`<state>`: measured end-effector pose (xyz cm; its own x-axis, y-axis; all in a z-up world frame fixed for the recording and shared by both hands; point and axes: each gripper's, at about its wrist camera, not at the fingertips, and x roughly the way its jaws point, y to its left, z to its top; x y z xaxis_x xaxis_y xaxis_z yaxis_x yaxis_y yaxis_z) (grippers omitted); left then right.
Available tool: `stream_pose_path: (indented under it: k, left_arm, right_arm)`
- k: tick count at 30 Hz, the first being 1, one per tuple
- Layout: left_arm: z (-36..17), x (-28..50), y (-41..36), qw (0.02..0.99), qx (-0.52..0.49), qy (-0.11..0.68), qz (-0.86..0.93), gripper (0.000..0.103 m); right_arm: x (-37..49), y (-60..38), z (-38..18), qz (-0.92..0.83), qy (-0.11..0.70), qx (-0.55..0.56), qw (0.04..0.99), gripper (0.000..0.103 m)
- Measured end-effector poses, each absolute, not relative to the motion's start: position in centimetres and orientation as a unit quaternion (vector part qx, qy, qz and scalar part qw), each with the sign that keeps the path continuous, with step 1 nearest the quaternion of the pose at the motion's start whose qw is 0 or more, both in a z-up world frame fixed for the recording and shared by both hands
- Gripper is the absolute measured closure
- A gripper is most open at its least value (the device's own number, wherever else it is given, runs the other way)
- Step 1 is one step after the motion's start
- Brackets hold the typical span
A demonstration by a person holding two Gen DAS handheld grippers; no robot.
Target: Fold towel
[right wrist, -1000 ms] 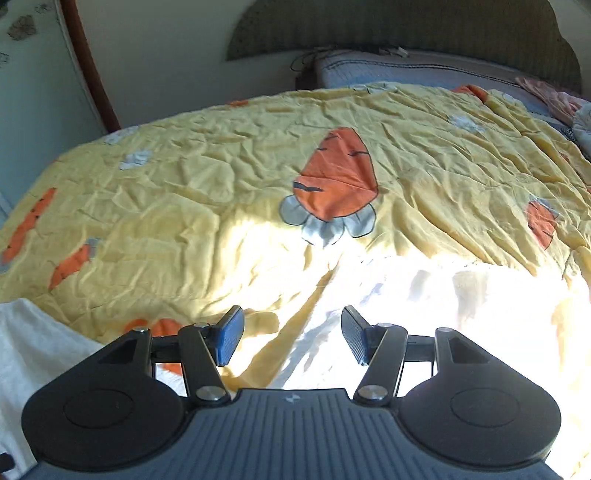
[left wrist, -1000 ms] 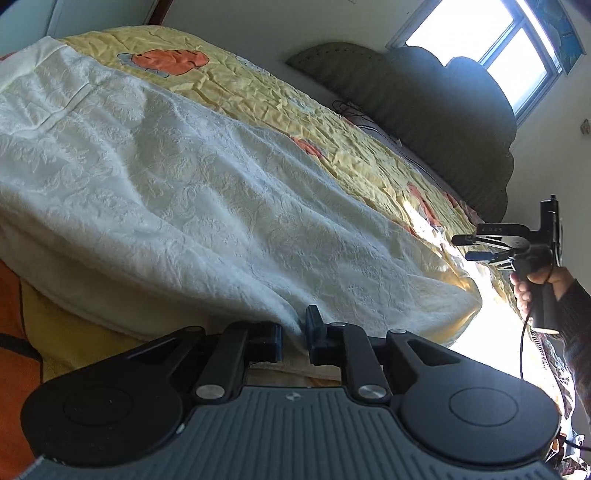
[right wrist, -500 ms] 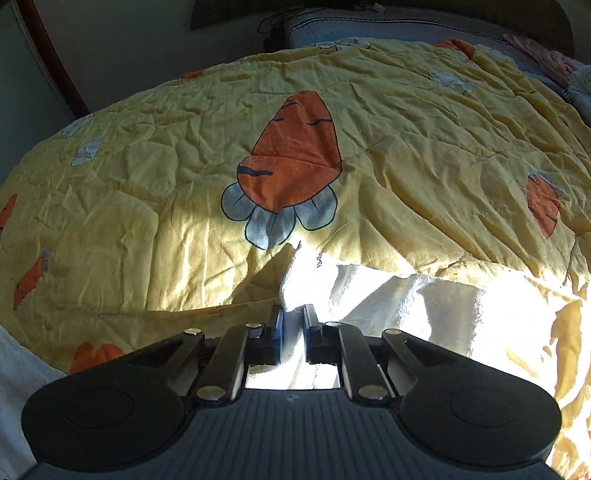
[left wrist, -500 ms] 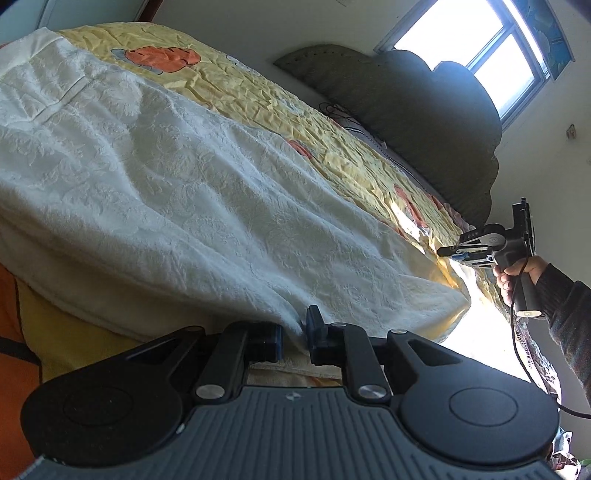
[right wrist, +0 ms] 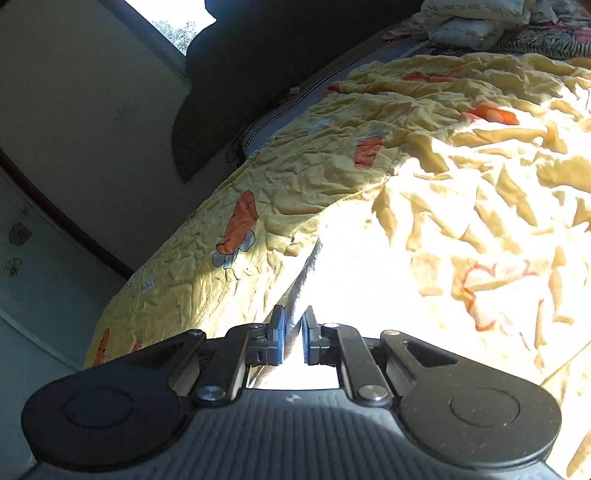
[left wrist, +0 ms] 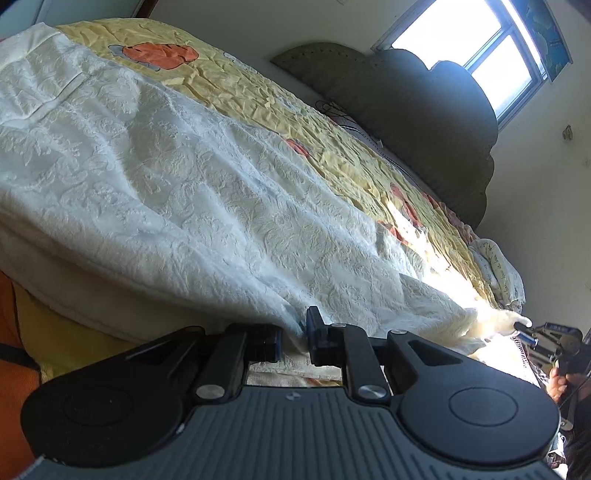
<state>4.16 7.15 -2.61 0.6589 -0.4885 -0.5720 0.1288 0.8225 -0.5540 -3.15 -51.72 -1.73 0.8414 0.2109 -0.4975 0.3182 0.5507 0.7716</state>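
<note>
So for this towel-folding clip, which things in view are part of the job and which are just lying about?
Part of the job:
- white towel, spread on the bed
- left gripper, shut on the towel's near edge
- right gripper, shut on another edge

Just lying about:
- yellow carrot-print quilt under the towel
- dark headboard
- bundled bedding by the headboard
- window

The towel point(left wrist: 192, 192) is a large cream-white cloth with a raised flower-like pattern, and it lies spread over the bed from about 10 o'clock to 4 o'clock in the left wrist view. Its near edge at 6 o'clock is gathered into small folds, and its far corner at 4 o'clock is drawn out to a point in bright sunlight. In the right wrist view only a narrow, overexposed fold of it point(right wrist: 295, 306) shows, near 6 o'clock.
</note>
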Motion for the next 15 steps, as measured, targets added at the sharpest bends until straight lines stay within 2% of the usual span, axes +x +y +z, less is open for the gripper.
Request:
stream_pose_path:
  k: [4,5,7,8,9,13,14,15]
  left_arm:
    - [-2.4,4.2,6.8,0.879,-0.234,0.378,-0.170,0.079]
    - [-2.3,4.4,6.8,0.878,-0.235,0.381,-0.169,0.079]
    - [-2.2,4.7,6.9,0.871,-0.248,0.390,-0.165,0.078]
    - [-2.2,4.9,7.2,0.866,-0.260,0.395,-0.163,0.077]
    - [-2.2,5.1,7.4,0.860,-0.273,0.401,-0.159,0.077]
    - [-2.2,5.8,8.1,0.842,-0.312,0.417,-0.140,0.077]
    - [-2.0,5.9,7.9,0.846,-0.305,0.417,-0.133,0.078]
    - [-1.7,5.9,7.6,0.852,-0.293,0.415,-0.129,0.089]
  right_arm:
    - [-4.5,-52.3,-6.0,-0.041,0.258,0.568,0.780,0.092]
    - [-4.6,-52.4,-6.7,-0.036,0.241,0.594,0.767,0.088]
    - [-4.6,-52.4,-7.5,-0.030,0.222,0.622,0.750,0.068]
    - [-4.4,-52.3,-7.7,-0.028,0.212,0.629,0.748,0.050]
    - [-4.3,-52.2,-7.6,-0.024,0.203,0.629,0.750,0.041]
    - [-3.5,-52.1,-7.4,-0.040,0.191,0.618,0.762,0.043]
    - [-3.5,-52.3,-7.6,-0.047,0.197,0.615,0.762,0.053]
    - [-3.2,-52.5,-7.8,-0.052,0.205,0.612,0.762,0.079]
